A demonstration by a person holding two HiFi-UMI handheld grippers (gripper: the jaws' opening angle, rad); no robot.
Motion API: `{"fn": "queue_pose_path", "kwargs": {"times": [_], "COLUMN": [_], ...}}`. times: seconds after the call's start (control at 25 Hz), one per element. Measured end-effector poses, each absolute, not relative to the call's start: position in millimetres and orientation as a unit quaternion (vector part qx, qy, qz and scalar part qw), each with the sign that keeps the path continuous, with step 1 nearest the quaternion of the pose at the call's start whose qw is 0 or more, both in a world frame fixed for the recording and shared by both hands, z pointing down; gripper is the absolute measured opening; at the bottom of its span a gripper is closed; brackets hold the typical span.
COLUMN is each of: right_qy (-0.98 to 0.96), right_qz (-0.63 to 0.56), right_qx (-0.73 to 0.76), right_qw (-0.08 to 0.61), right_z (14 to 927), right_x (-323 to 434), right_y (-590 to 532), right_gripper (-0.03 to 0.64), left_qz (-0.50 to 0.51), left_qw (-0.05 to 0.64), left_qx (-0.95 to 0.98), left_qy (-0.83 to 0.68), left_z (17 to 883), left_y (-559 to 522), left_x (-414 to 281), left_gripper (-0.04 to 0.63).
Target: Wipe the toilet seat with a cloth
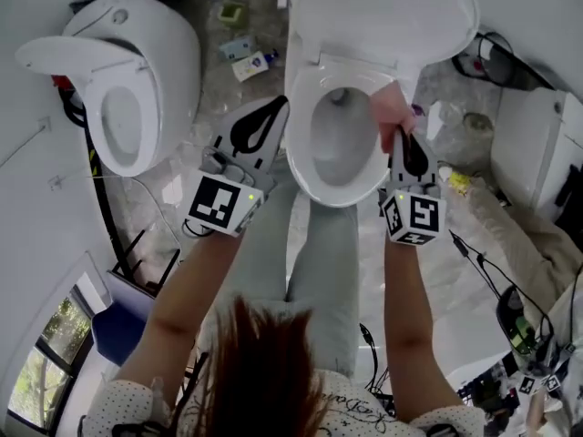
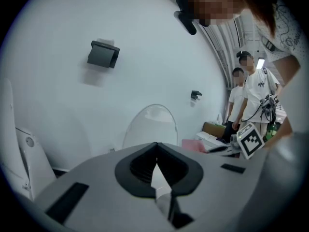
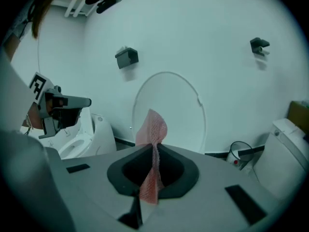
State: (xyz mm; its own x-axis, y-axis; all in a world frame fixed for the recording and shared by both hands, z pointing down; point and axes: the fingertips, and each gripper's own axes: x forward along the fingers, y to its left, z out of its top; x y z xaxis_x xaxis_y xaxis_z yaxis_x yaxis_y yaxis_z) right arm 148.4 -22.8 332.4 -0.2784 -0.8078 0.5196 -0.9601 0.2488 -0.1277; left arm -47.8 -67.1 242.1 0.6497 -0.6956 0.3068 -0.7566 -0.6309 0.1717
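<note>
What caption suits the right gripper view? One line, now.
Right tool shut on a pink cloth, facing a raised toilet lid and white wall.

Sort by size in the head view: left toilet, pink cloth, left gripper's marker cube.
1. Left toilet: biggest.
2-3. Marker cube on the left gripper and pink cloth look similar; the cube is nearer the camera, so unranked.

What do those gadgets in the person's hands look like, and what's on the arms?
Both the left gripper and right gripper are pale grey wedge-shaped shells with black-lined jaws. Each carries a white cube printed with black square markers. Thin dark wires hang by the left cube. The sleeves are short, white and speckled.
</note>
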Motion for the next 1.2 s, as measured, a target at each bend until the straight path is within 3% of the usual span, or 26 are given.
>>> {"fn": "queue_pose_path", "kwargs": {"times": [0.6, 1.2], "right_qy": [-0.810, -0.811], "right_qz": [0.097, 0.065], "right_qx": [0.573, 0.579], "right_qw": [0.085, 0.063], "right_z": [59.7, -22.0], "right_x": [153.8, 159.2], "right_y": [-3.7, 10.9], "right_gripper": [0.032, 0.032], "left_qz": [0.090, 0.055], "left_qw": [0.091, 0.075], "left_qx": [0.902, 0.898], "left_qy": [-0.412, -0.431], "left_z": [59.3, -13.7], "left_y": [-45.2, -27.0], "left_x": [-29.8, -33.4], "left_gripper": [0.005, 0.005]}}
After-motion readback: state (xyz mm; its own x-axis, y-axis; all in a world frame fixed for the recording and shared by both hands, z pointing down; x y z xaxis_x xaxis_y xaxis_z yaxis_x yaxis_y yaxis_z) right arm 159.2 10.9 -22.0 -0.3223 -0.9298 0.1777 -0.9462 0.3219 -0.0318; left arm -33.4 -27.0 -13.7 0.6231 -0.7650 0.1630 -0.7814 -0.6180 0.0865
